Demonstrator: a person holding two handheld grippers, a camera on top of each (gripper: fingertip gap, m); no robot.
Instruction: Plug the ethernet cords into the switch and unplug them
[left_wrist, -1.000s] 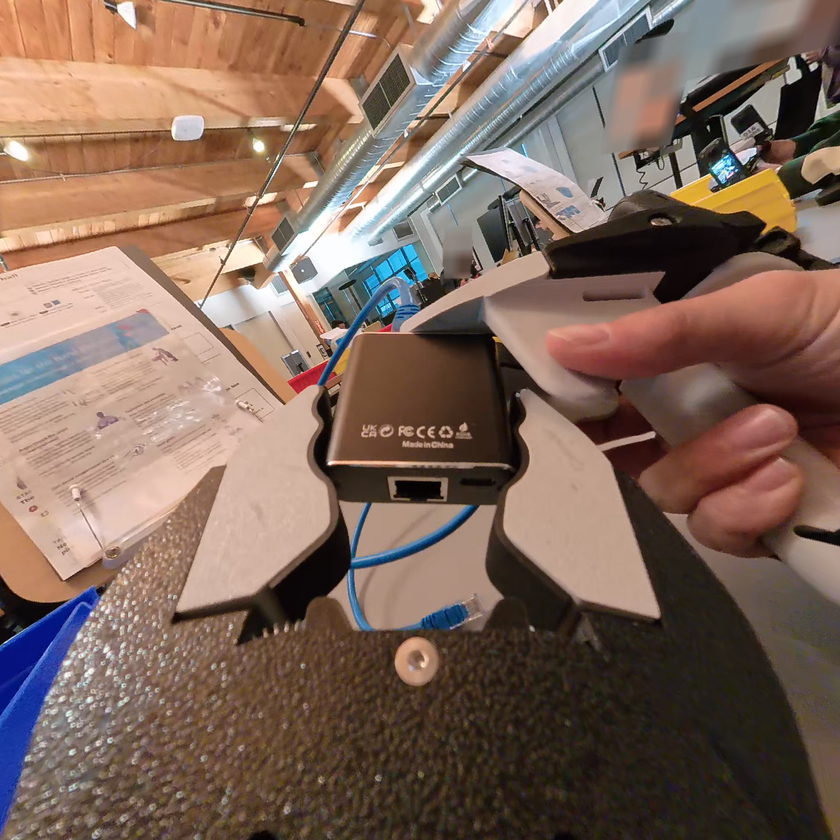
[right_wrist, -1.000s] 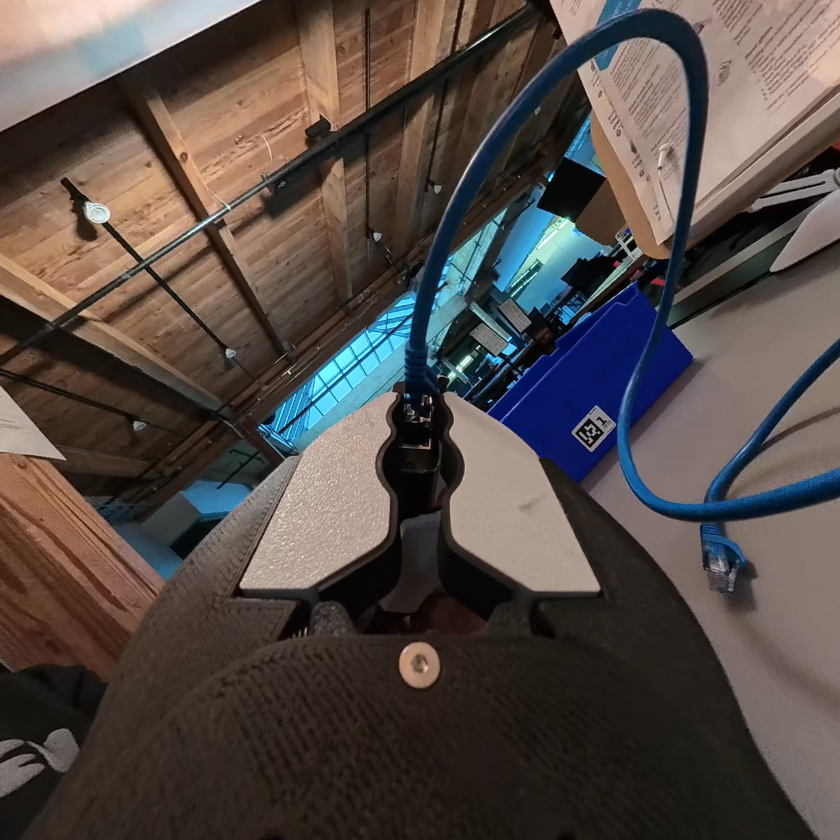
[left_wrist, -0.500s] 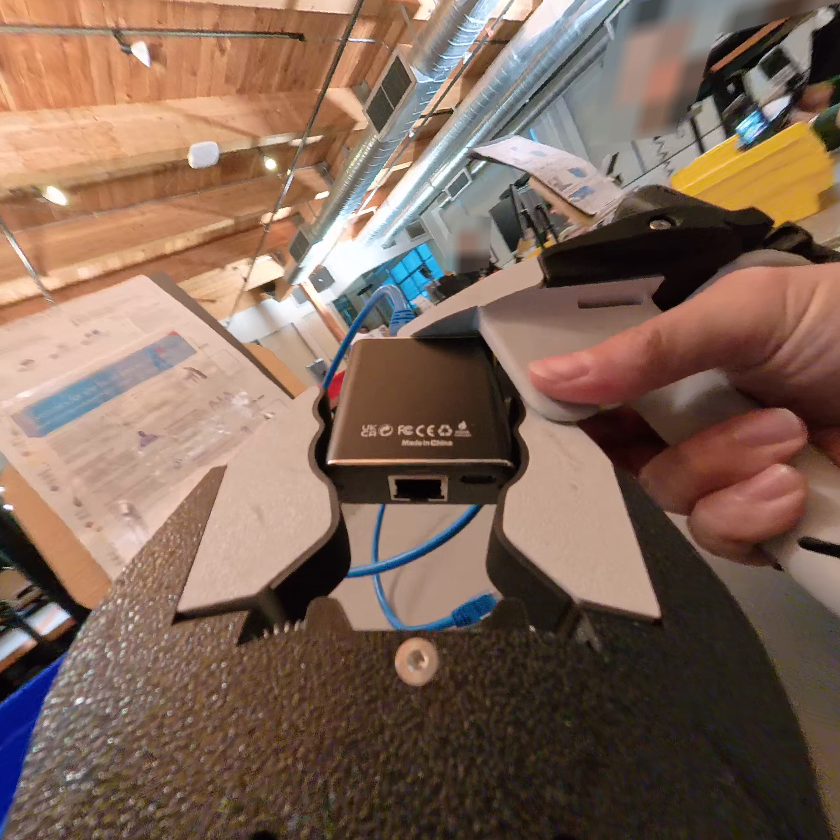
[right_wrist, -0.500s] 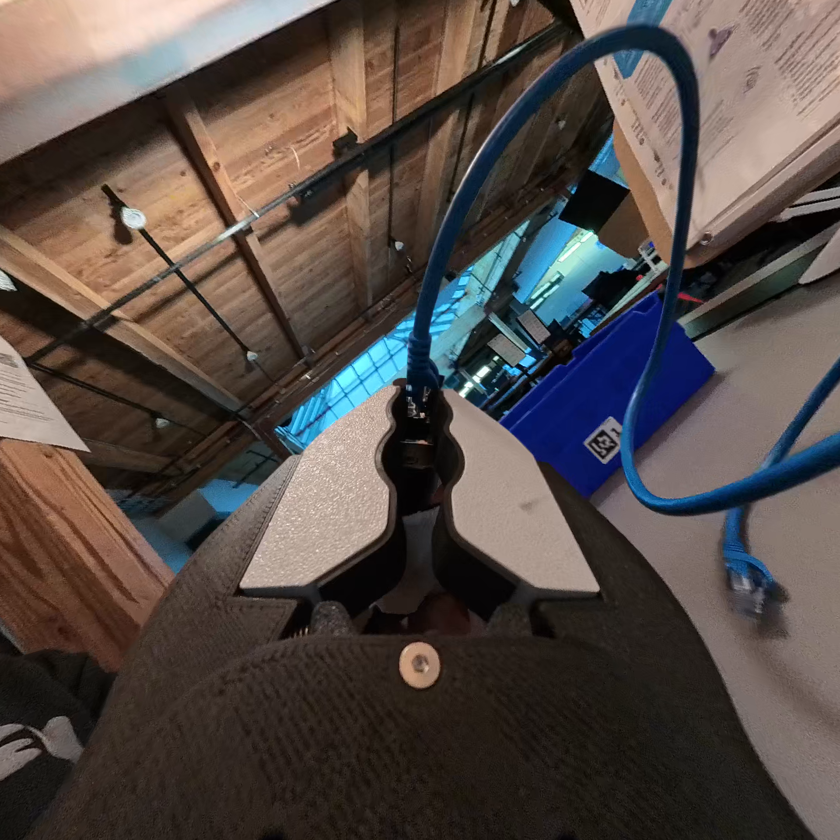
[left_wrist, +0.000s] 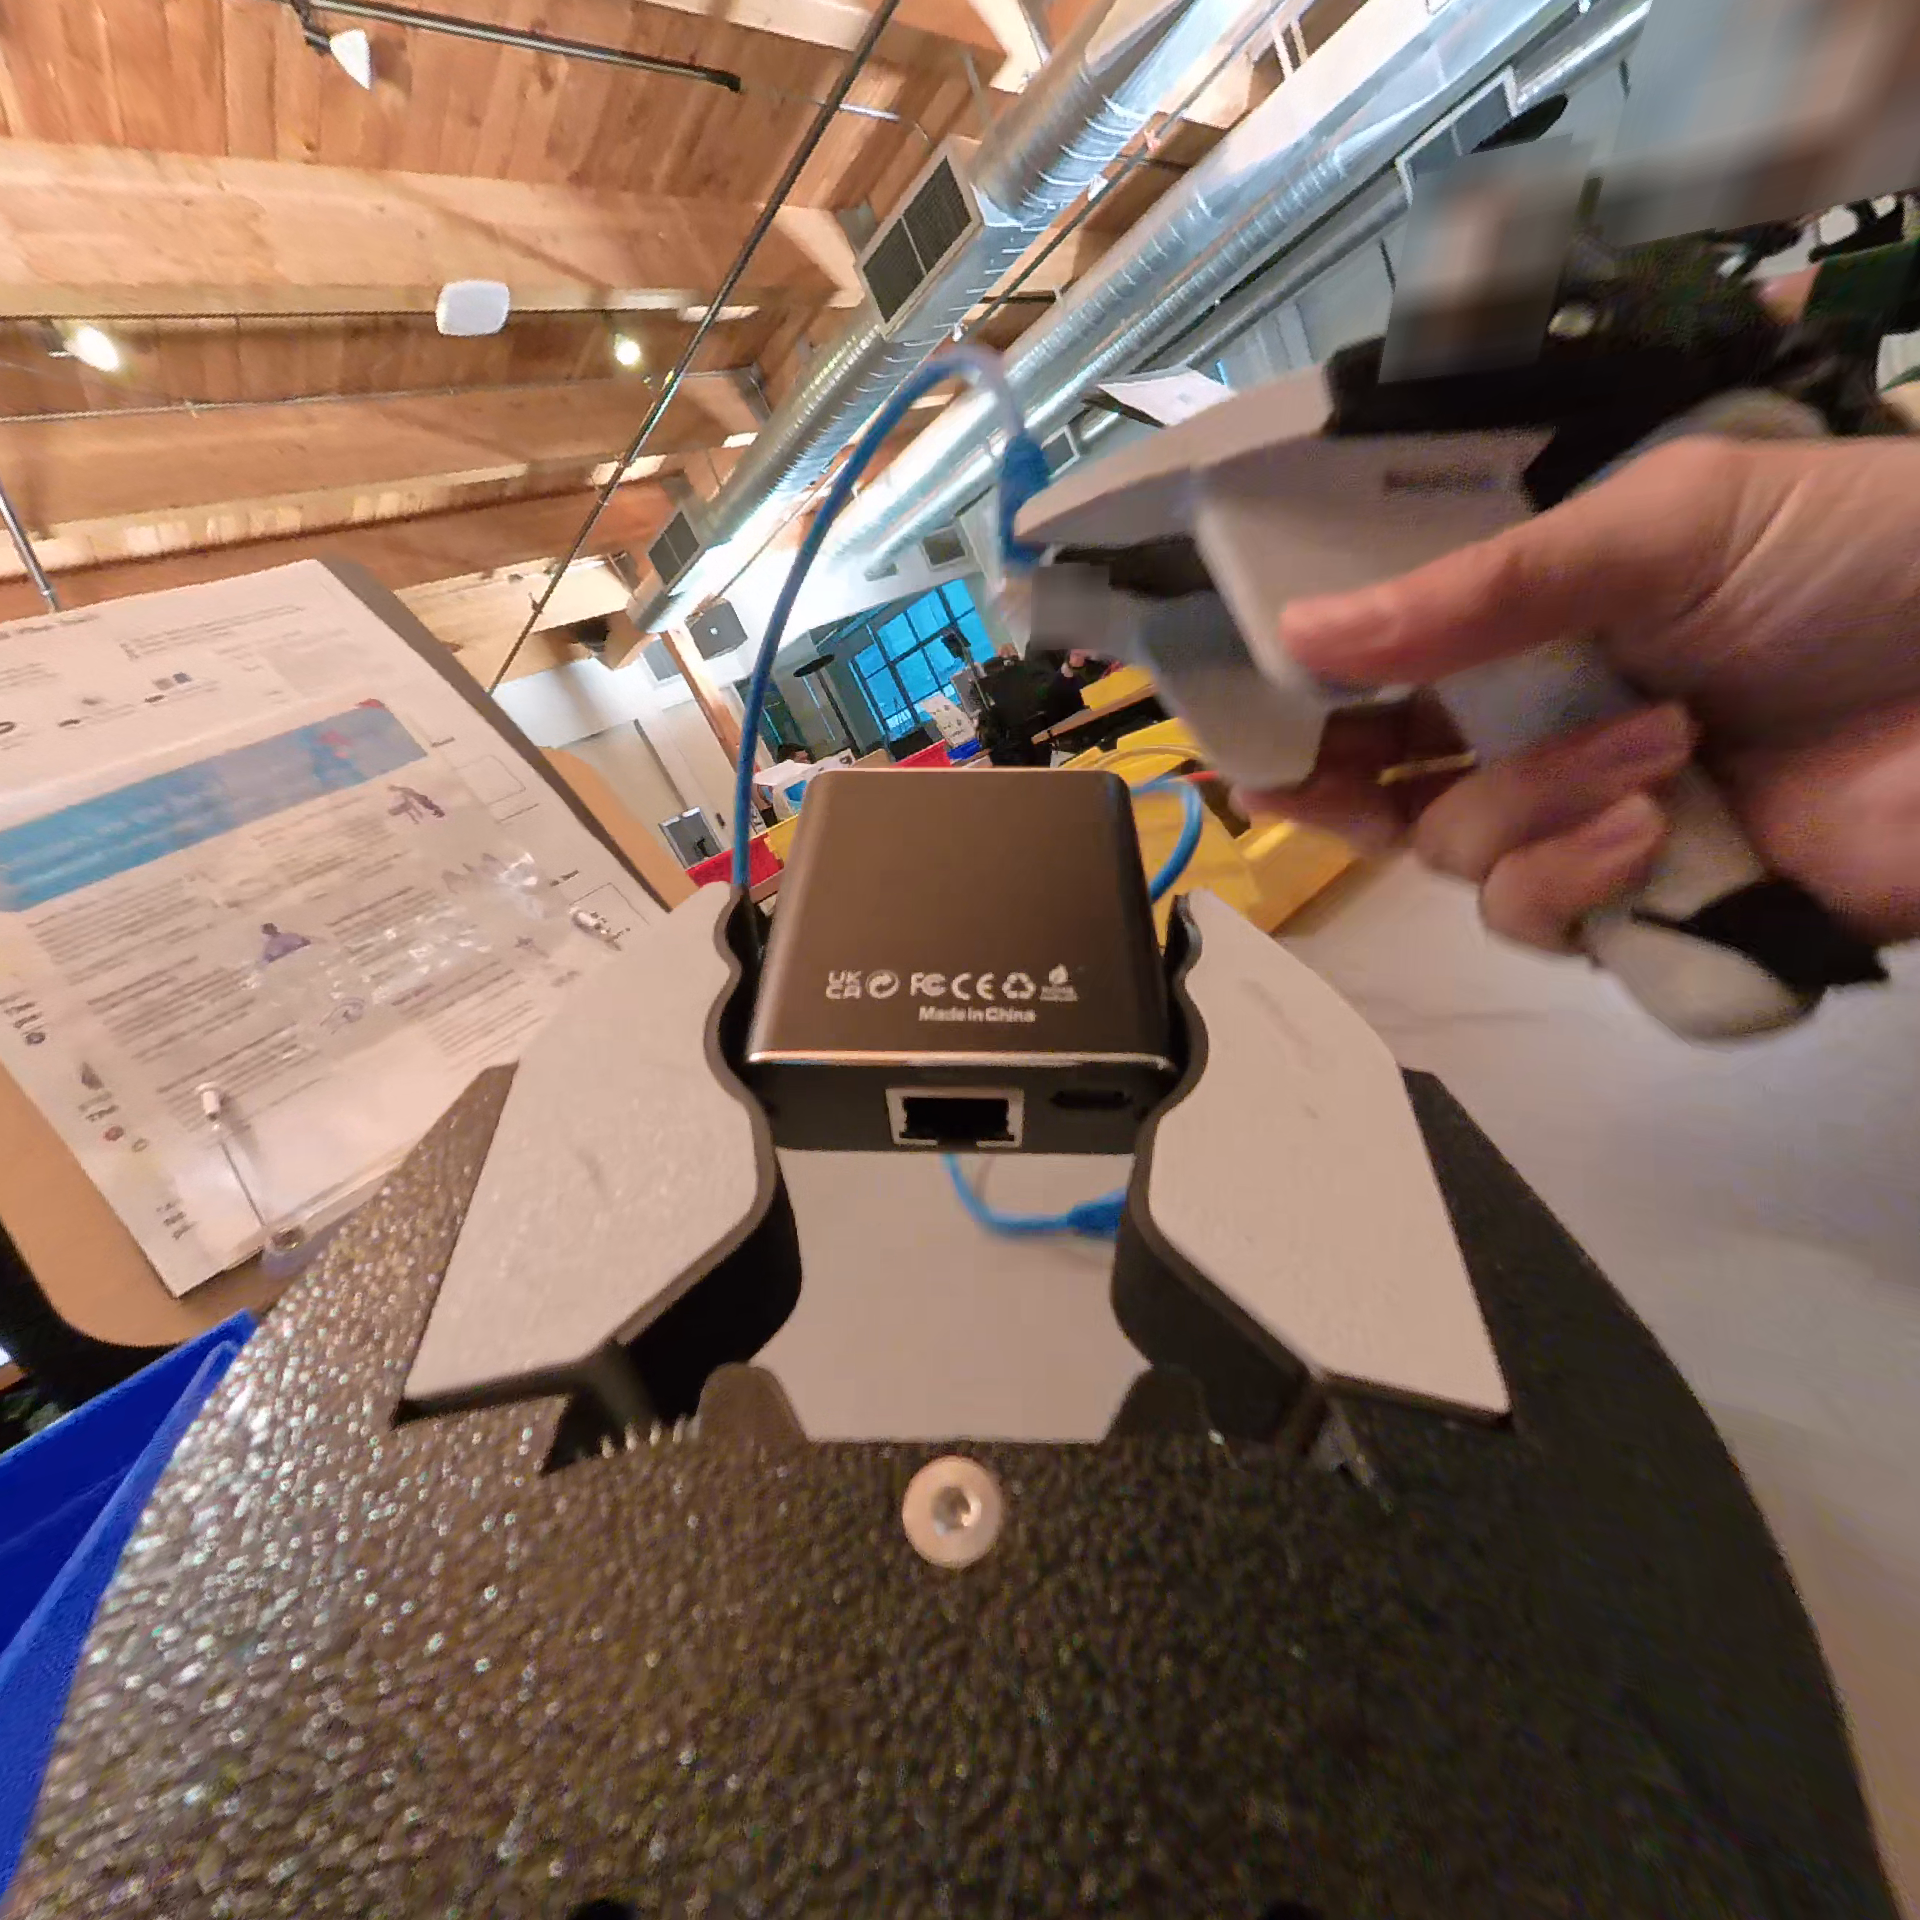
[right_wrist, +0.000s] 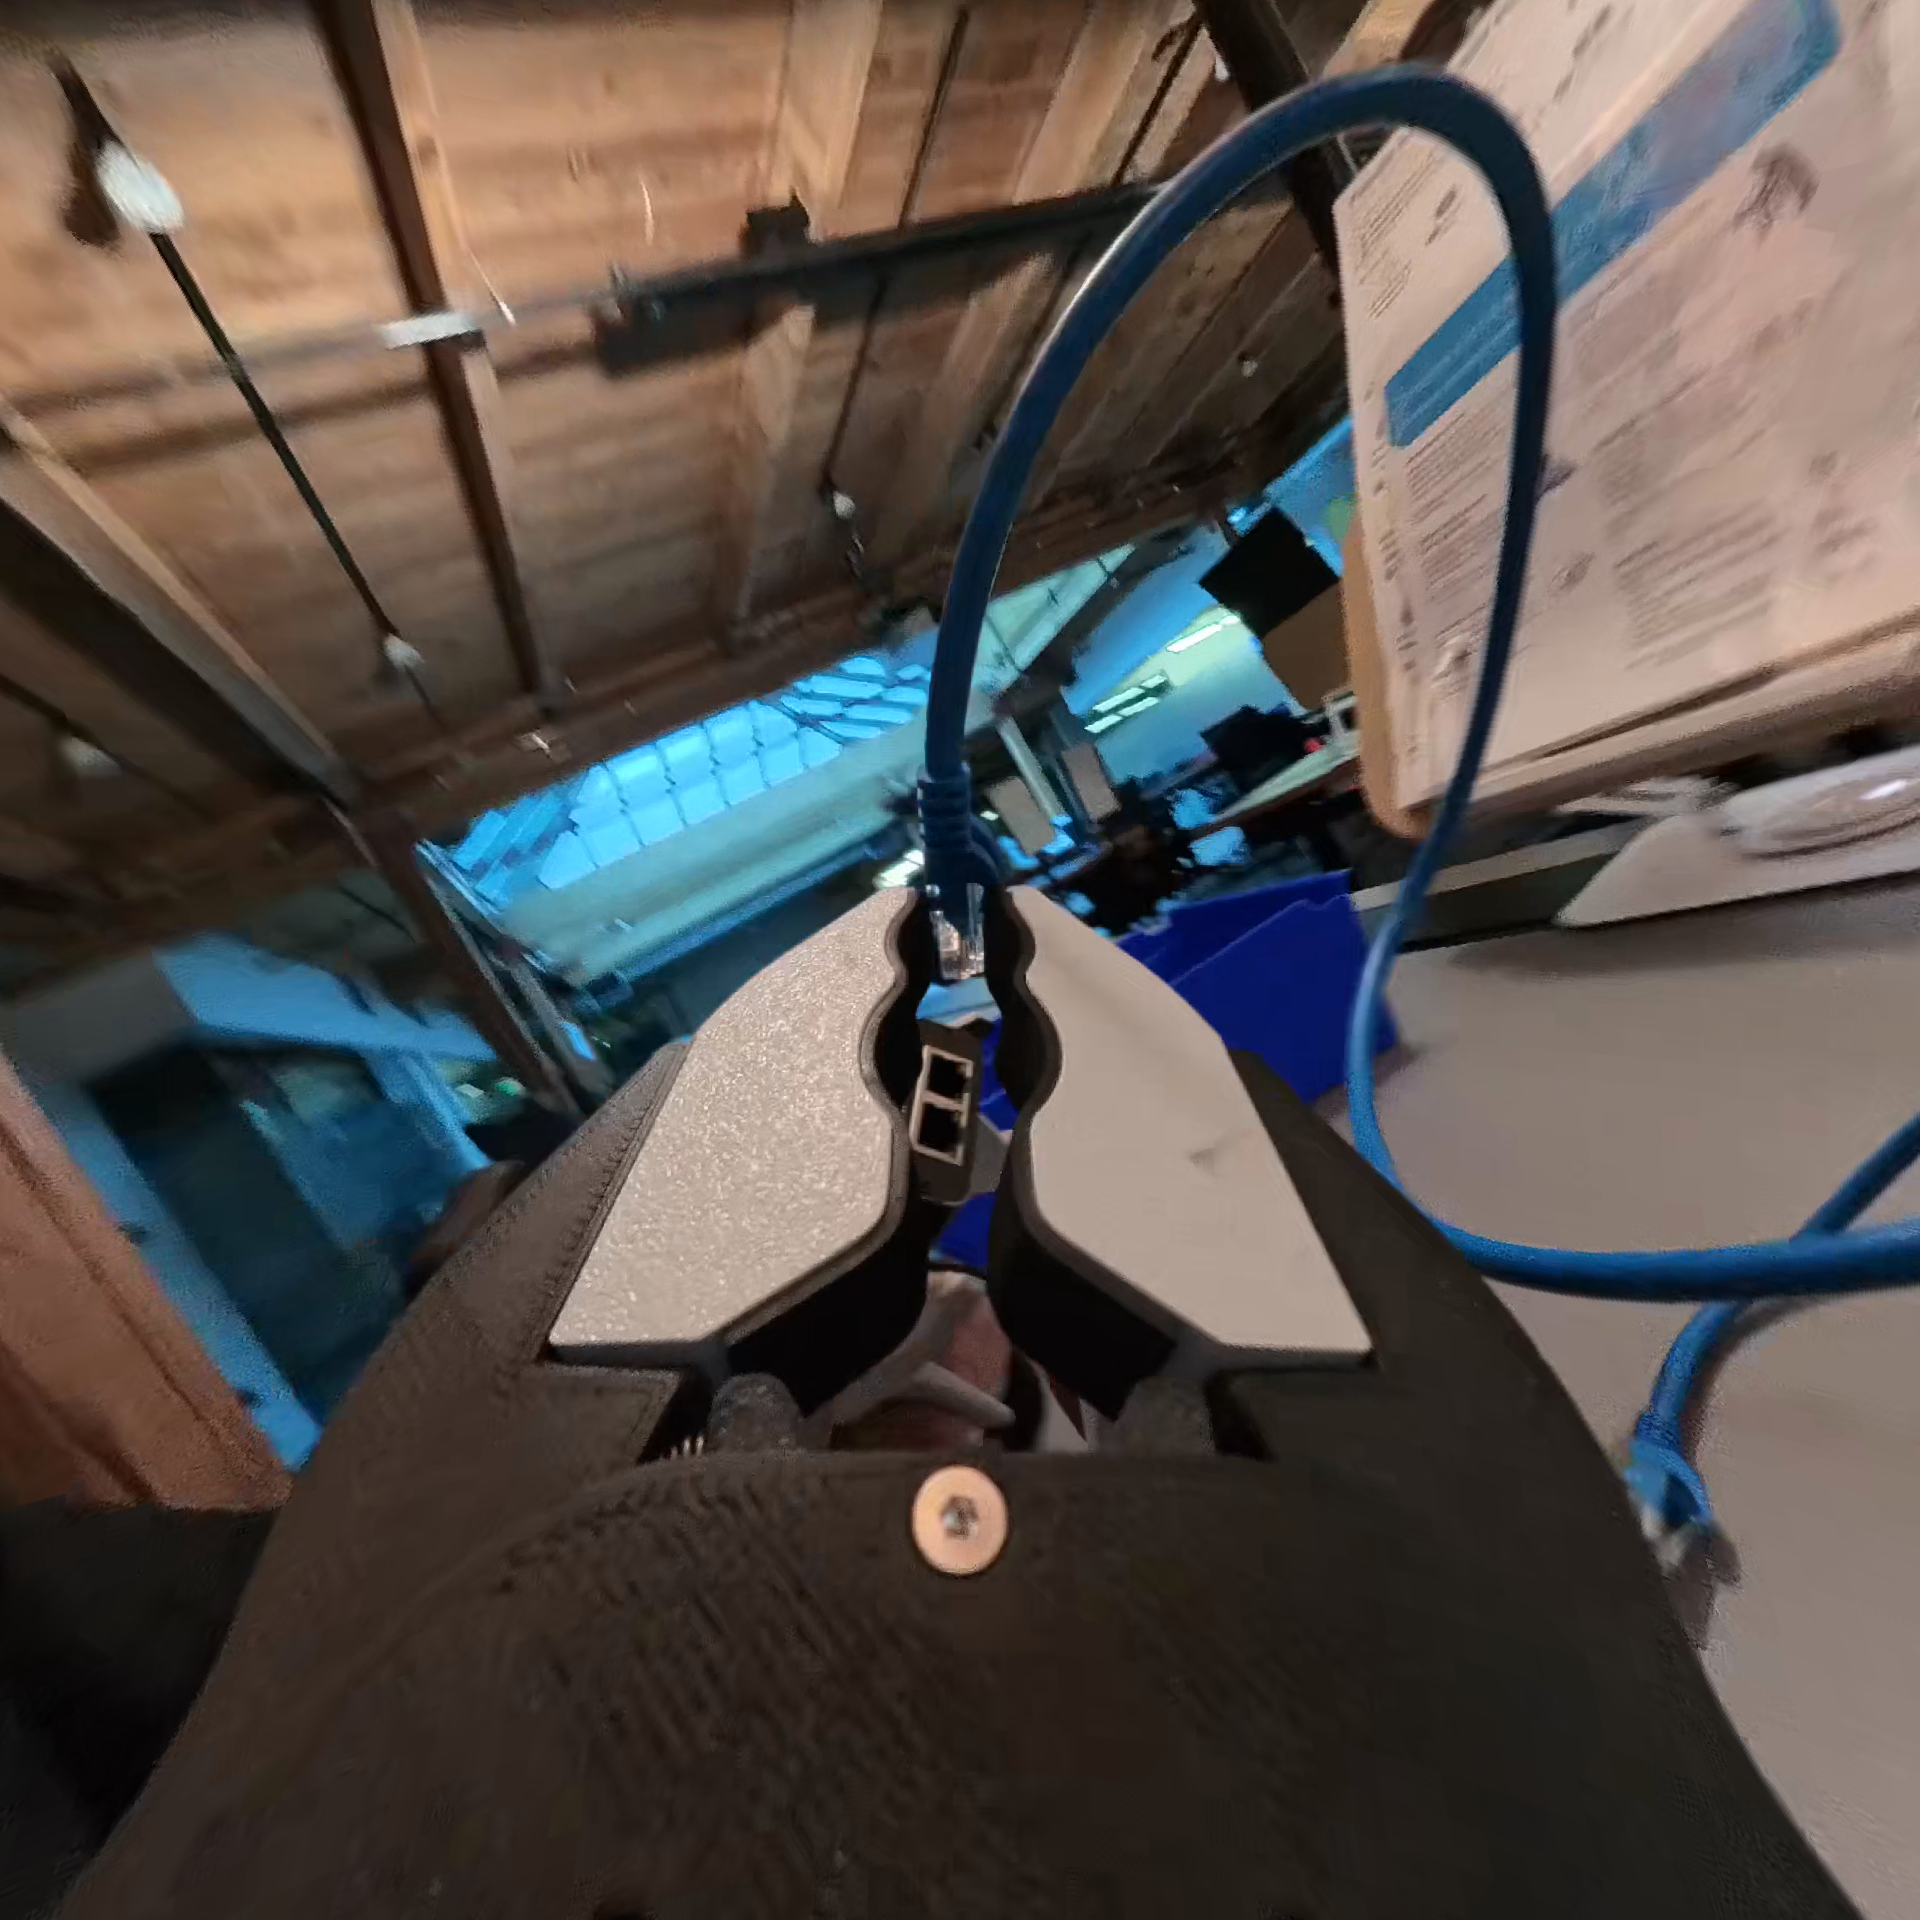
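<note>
Between the left tongs (left_wrist: 961, 997) the switch (left_wrist: 961, 914) stays clamped, while the right tongs (right_wrist: 961, 940), closed on the plug (right_wrist: 957, 940), have pulled it clear of the ports.

Both views are bent hard at the edges by the wide-angle lens. The left wrist view is brightly lit by ceiling lamps (left_wrist: 91, 348), with the hand (left_wrist: 1662, 717) smeared by motion. The right wrist view is dimmer, blurred throughout, blue-tinted at the windows (right_wrist: 717, 769).
</note>
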